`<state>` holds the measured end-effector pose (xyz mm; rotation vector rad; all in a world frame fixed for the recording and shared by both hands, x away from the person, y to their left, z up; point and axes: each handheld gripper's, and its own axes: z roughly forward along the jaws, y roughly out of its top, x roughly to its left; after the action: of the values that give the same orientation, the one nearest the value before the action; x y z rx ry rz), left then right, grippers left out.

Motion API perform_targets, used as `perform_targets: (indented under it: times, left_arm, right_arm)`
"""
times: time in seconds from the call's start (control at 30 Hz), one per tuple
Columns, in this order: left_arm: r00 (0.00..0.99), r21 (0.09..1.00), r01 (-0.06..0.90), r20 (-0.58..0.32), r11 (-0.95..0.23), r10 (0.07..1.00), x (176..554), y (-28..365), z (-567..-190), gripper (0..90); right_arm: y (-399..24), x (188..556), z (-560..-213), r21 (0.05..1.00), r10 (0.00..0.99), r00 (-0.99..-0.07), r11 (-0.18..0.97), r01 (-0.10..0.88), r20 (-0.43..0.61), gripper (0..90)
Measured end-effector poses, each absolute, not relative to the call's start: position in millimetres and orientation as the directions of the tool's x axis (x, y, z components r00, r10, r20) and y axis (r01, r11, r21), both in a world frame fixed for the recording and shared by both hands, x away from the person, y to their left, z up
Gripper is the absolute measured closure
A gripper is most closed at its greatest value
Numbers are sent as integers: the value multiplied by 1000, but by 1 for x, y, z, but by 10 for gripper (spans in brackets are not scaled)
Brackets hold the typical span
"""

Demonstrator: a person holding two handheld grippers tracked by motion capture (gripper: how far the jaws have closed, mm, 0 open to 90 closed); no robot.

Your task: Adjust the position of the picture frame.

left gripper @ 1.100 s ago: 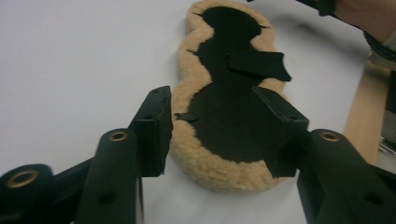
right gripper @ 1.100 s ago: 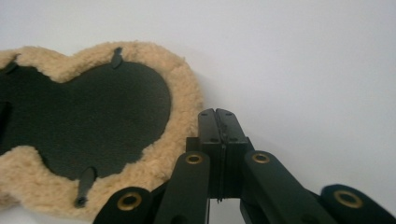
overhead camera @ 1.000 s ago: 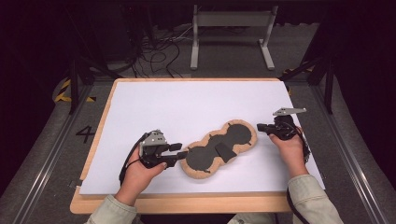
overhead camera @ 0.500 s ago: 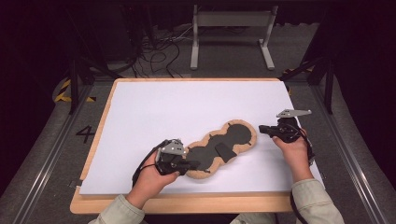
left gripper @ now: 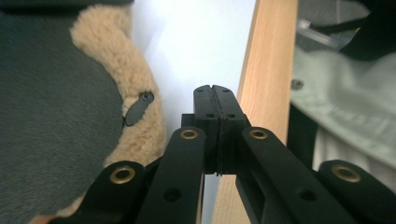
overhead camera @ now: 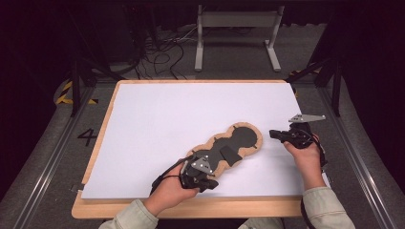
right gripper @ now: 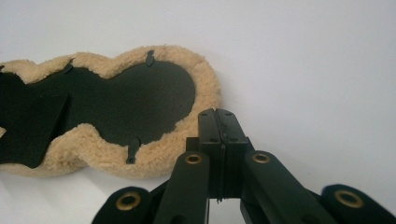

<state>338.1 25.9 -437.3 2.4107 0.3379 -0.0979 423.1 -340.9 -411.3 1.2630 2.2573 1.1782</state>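
Observation:
A long lobed pad (overhead camera: pixel 241 138) with a dark face and a tan fleece rim lies aslant on the white sheet (overhead camera: pixel 191 114). A black flap (overhead camera: pixel 229 153) lies on its middle. My left gripper (overhead camera: pixel 214 184) sits over the pad's near left end, jaws pressed together with nothing between them. In the left gripper view the left gripper (left gripper: pixel 213 88) points along the sheet between the fleece rim (left gripper: pixel 126 60) and the wooden table edge (left gripper: pixel 268 70). My right gripper (overhead camera: pixel 273 134) is shut just off the pad's far right end. In the right gripper view the right gripper (right gripper: pixel 216 112) nearly touches the pad (right gripper: pixel 140 98).
The sheet covers a wooden tabletop (overhead camera: pixel 191 210) whose front edge lies close to my left hand. A metal stand (overhead camera: pixel 234 28) and cables (overhead camera: pixel 167 52) are on the floor behind the table. Small black tabs (right gripper: pixel 132 150) stick out of the fleece.
My left hand has moved right and toward the front edge, ending over the pad's near end, and its jaws have closed. The right hand has stayed put.

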Motion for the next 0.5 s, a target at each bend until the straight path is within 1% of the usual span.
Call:
perform_targets:
  times: [0.07,0.13,0.2,0.23,0.33,0.5]
  left_arm:
    - [963,619,266,-147,-739,224,338,25,-439,900]
    - [953,589,297,-129,-751,276,342,27,-441,900]
    - [945,599,325,-168,-732,282,345,30,-443,900]
    - [945,599,325,-168,-732,282,345,30,-443,900]
    - [942,596,323,-128,-735,310,346,32,-442,900]
    - [917,612,369,-118,-700,381,358,43,-443,900]
  right_arm:
    - [-341,423,-411,775,813,-568,276,568,126,900]
    - [-341,423,-411,775,814,-568,277,568,126,900]
    - [-341,423,-411,775,812,-569,278,568,126,900]
    - [-341,423,-411,775,812,-570,278,567,125,900]
    - [-340,423,-411,775,811,-571,280,567,124,900]
    - [-339,422,-410,777,808,-576,284,562,121,900]
